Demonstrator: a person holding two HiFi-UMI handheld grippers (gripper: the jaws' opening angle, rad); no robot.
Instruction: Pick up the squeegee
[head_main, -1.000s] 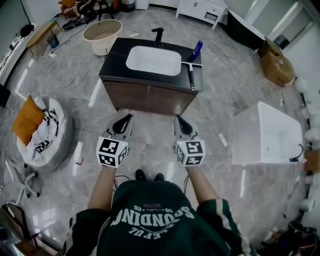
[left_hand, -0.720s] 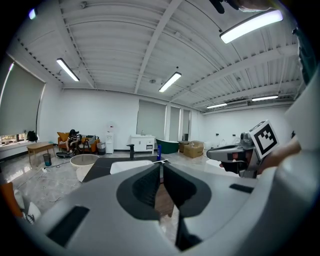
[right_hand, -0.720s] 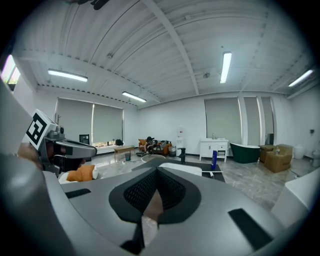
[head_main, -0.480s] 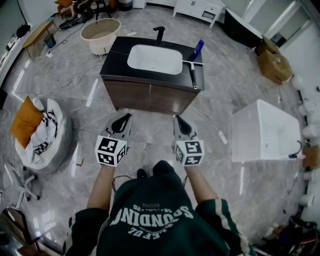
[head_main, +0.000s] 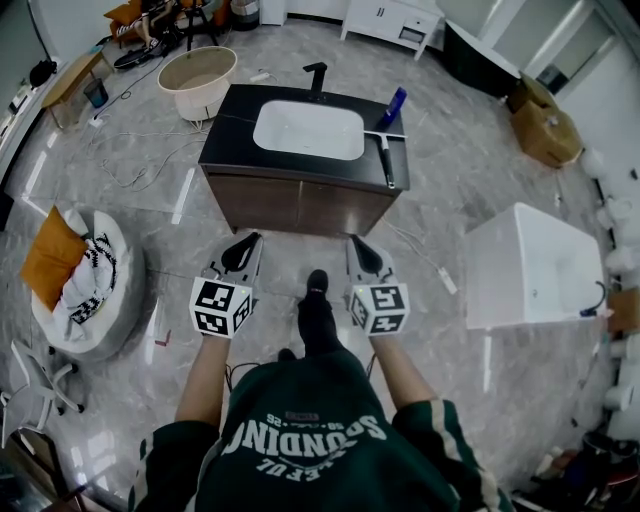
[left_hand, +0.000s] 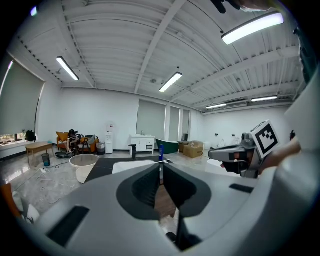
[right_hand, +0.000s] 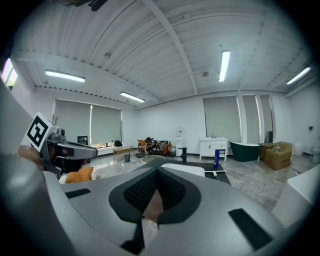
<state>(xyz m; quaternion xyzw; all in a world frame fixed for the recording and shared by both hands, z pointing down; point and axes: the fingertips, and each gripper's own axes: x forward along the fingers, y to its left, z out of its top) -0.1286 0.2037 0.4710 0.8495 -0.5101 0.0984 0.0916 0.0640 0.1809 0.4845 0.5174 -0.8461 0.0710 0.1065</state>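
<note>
The squeegee (head_main: 386, 152), with a white blade and a black handle, lies on the right end of a black vanity top (head_main: 232, 125) beside a white sink (head_main: 307, 130). A blue bottle (head_main: 392, 106) stands just behind it. My left gripper (head_main: 246, 246) and right gripper (head_main: 359, 246) are held side by side over the floor in front of the vanity, well short of it. Both are shut with nothing in them. The left gripper view shows its closed jaws (left_hand: 161, 170) pointing at the vanity, with the squeegee (left_hand: 164, 160) small and far. Past the right gripper (right_hand: 157, 172), the squeegee (right_hand: 216, 171) also appears.
A black faucet (head_main: 316, 74) stands behind the sink. A beige round tub (head_main: 198, 68) sits far left, a white rectangular tub (head_main: 530, 265) at right, a beanbag with an orange cushion (head_main: 80, 265) at left. Cables trail on the marble floor. A person's foot (head_main: 316, 302) is between the grippers.
The person has stepped toward the vanity, one foot swinging forward between the grippers. Both grippers moved forward with the body and stay shut.
</note>
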